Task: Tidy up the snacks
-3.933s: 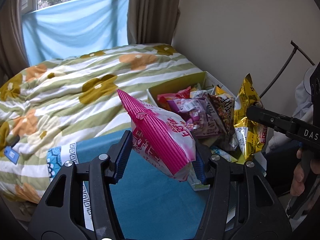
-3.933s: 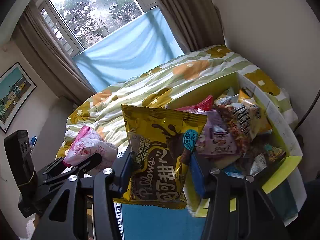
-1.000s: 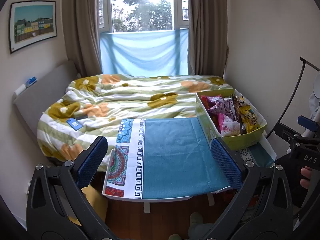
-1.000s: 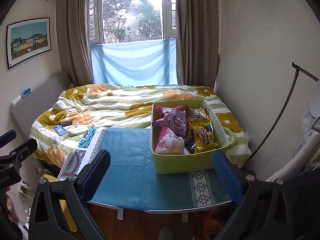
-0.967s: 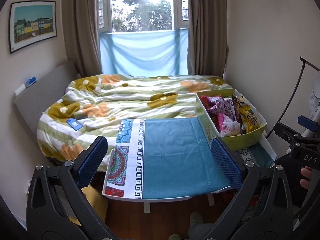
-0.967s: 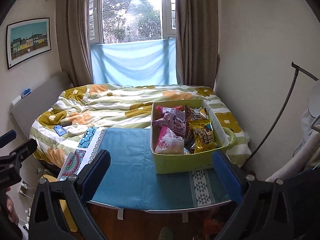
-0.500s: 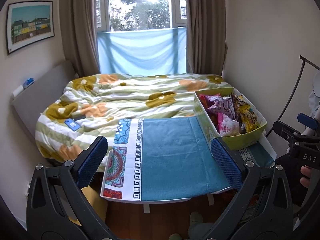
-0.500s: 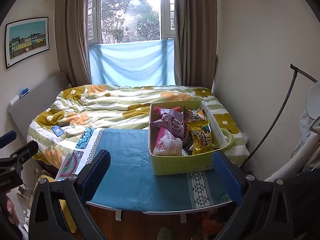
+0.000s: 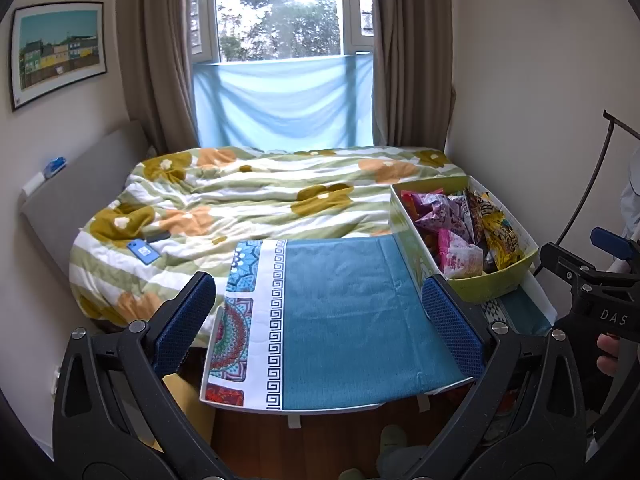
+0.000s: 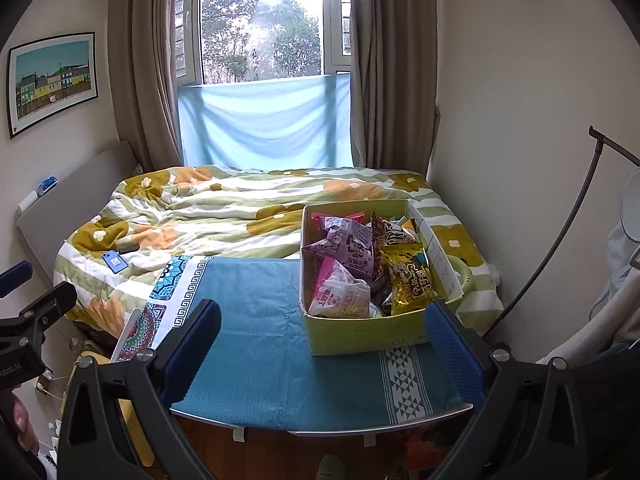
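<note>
Both the left gripper (image 9: 318, 322) and right gripper (image 10: 324, 348) gape empty; crinkly foil snack bags (image 10: 360, 268) fill the rectangular green cardboard box (image 10: 360, 336) on the teal woven cloth (image 10: 260, 344).

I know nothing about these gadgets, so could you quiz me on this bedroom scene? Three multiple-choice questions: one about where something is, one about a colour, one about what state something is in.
1. Where do the snack bags lie?
A. in the yellow-green box
B. spread on the quilt
C. on the floor

2. What colour is the front snack bag nearest the blue cloth?
A. green
B. pink
C. black

3. How are both grippers?
A. shut on bags
B. one open, one shut
C. both open, holding nothing

Answers:
1 A, the bags sit inside the box.
2 B, the pink bag is in the front corner.
3 C, the left gripper and right gripper have fingers spread wide with nothing between them.
</note>
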`<state>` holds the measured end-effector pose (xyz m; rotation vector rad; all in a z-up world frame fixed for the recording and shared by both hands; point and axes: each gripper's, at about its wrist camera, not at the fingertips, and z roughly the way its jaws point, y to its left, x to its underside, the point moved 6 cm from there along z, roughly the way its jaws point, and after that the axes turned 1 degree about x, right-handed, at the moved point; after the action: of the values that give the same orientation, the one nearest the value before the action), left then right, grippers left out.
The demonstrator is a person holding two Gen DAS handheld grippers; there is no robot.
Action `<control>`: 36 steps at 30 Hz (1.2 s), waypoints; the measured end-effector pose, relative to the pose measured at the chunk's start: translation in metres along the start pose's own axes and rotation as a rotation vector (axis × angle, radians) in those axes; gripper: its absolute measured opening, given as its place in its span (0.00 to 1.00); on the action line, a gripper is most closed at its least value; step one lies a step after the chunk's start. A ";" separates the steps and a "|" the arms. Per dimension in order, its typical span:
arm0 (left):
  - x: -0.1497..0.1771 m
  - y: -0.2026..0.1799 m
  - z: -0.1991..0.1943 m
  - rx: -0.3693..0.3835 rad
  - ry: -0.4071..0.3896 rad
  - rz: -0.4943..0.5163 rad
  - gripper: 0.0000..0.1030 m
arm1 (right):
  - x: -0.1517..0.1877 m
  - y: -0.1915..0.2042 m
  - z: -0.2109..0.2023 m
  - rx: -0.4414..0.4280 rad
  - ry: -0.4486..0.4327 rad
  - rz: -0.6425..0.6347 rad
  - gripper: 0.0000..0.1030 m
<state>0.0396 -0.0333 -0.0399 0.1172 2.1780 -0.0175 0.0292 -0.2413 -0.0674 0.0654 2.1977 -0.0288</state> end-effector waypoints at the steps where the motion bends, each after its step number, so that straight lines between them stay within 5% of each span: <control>1: 0.000 0.000 0.000 0.000 0.000 0.000 0.99 | 0.000 0.000 0.000 0.001 0.000 0.000 0.98; 36: -0.004 0.006 0.009 -0.020 -0.009 0.007 0.99 | -0.004 0.000 0.004 -0.001 0.008 0.000 0.98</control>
<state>0.0494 -0.0279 -0.0419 0.1134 2.1681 0.0079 0.0347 -0.2412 -0.0667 0.0645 2.2055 -0.0272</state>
